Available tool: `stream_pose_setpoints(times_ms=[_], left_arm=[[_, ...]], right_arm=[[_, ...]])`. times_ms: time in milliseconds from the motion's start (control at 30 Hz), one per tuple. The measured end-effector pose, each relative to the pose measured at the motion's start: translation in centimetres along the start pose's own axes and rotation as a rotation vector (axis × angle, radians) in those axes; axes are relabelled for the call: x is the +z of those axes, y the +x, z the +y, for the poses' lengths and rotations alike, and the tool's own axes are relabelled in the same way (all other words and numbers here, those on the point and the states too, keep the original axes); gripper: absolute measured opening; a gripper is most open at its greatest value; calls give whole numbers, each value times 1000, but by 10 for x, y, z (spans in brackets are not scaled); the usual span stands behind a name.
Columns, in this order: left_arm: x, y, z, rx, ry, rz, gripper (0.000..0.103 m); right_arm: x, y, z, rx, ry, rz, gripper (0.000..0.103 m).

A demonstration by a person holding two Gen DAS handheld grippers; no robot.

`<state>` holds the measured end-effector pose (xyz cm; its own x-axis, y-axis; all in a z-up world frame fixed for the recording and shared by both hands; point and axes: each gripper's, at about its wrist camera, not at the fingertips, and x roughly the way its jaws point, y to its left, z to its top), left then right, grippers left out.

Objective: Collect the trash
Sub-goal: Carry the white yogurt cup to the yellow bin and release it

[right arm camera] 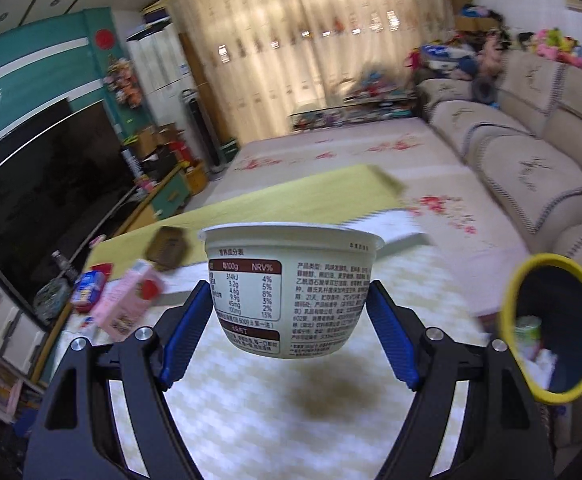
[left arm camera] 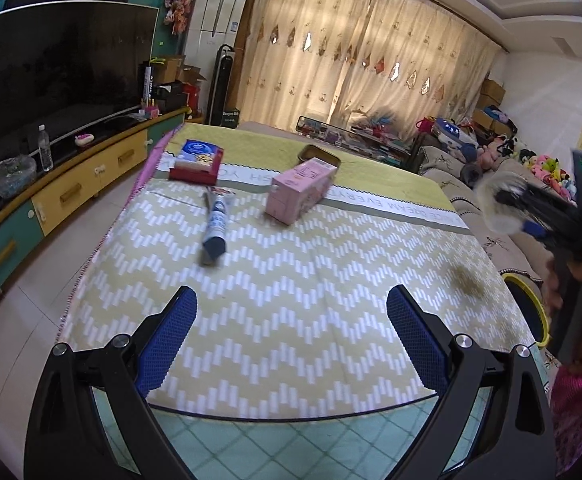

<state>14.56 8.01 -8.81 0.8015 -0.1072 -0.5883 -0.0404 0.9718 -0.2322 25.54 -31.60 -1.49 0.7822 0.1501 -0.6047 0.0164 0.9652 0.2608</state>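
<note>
left wrist view: the left gripper (left arm camera: 291,336) hangs over the near edge of the table (left arm camera: 291,280), jaws spread wide with nothing between them, just the yellow and white zigzag cloth. further up the cloth there's a rolled blue and white wrapper (left arm camera: 215,227), a pink carton (left arm camera: 301,190) lying on its side, a red and blue box (left arm camera: 197,165) and a dark tin (left arm camera: 318,155) behind the carton. off to the right edge a hand (left arm camera: 571,280) holds the right gripper (left arm camera: 507,204) up in the air with the cup (left arm camera: 499,200) in it, all pretty blurred. a bit of the yellow-rimmed bin (left arm camera: 531,308) peeks out below it, beside the table.

right wrist view: the cup is the main thing here, a white plastic tub, wider at the rim, printed with a brown-framed nutrition table and small black text. it sits upright, clamped by its sides between the two blue pads (right arm camera: 187,332), up off the cloth. the bin is low on the right, dark blue inside, with some white and green trash already in it. the carton and box are at left, blurry.
</note>
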Motion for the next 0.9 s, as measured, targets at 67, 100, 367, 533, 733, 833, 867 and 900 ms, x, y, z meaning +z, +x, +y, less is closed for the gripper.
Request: stream_pose_setpoints(times_ms=[67, 100, 367, 533, 733, 833, 867, 900], left_arm=[[-1, 0, -8, -7, 9, 2, 94], [-1, 1, -14, -16, 16, 5, 94], [1, 9, -52, -49, 54, 25, 94], [4, 17, -66, -50, 57, 38, 94], [5, 27, -73, -37, 68, 58, 94], [6, 29, -73, -30, 70, 61, 94], [6, 30, -73, -28, 68, 63, 94], [7, 31, -71, -26, 66, 64, 94]], right_arm=[[-6, -13, -26, -54, 18, -19, 74], [-9, -18, -38, -80, 26, -26, 74], [-30, -37, -163, -273, 160, -6, 74], [-38, -24, -226, -369, 237, 44, 74], [-39, 0, -267, -417, 284, 88, 75], [-39, 3, -273, -429, 301, 88, 85], [-39, 2, -273, -429, 304, 82, 86], [-39, 2, -274, -430, 306, 77, 87]])
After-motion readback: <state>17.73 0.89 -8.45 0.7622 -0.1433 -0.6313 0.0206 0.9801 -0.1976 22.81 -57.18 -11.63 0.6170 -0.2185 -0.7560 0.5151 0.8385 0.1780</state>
